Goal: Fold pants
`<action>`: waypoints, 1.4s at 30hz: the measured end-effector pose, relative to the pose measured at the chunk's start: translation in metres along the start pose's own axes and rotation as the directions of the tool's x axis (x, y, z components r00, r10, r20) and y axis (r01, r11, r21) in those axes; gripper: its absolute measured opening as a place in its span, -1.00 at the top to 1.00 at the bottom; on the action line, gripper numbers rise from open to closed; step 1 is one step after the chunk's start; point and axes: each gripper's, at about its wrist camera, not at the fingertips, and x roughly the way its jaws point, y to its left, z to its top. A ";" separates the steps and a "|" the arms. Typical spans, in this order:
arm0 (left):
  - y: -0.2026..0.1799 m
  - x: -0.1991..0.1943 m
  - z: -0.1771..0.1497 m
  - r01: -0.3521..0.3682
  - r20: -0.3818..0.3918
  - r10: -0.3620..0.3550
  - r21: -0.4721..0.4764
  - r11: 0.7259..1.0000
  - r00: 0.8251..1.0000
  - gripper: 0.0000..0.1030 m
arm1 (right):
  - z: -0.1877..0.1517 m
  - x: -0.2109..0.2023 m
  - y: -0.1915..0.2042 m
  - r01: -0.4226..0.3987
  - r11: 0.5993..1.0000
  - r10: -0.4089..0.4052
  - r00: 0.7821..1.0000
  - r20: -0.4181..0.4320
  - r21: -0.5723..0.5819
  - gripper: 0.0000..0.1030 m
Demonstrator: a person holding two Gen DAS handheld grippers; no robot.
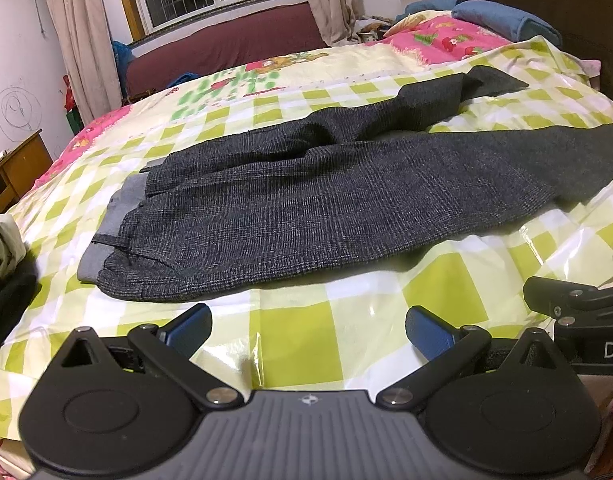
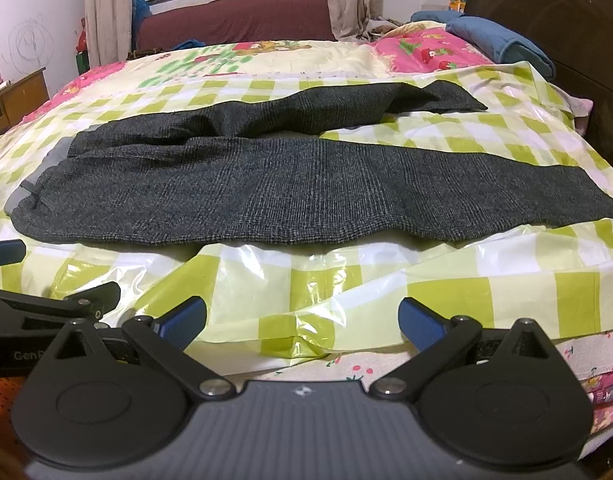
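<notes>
Bed (image 2: 506, 264) under a green-checked plastic sheet (image 2: 346, 276), dark grey tweed pants (image 2: 290, 192) spread flat across it, waistband left, legs splayed right, left gripper (image 1: 308, 330) jaws wide apart and empty, right gripper (image 2: 302, 318) likewise, both near the pants' front edge

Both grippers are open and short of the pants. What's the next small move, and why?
Probably bring the left gripper forward to the near waistband corner of the grey pants. They lie flat with the legs splayed apart, the far leg angled away, and the right gripper also holds nothing, so nothing is gripped for the lengthwise fold.
</notes>
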 end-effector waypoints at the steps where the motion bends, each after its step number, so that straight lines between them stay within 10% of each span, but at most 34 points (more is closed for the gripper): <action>1: 0.000 0.000 0.000 0.000 -0.002 0.000 0.000 1.000 1.000 -1.00 | 0.002 0.000 0.001 0.002 1.000 -0.002 1.000 -0.002 -0.002 -0.97; 31: 0.008 -0.001 0.005 0.000 0.021 0.000 -0.008 1.000 1.000 -1.00 | 0.009 -0.003 0.006 0.000 0.999 0.001 1.000 0.016 -0.034 -0.96; 42: 0.098 0.016 0.019 -0.205 0.083 0.213 -0.095 0.974 0.974 -1.00 | 0.038 0.011 0.076 -0.129 0.955 0.150 0.987 0.057 -0.269 -0.95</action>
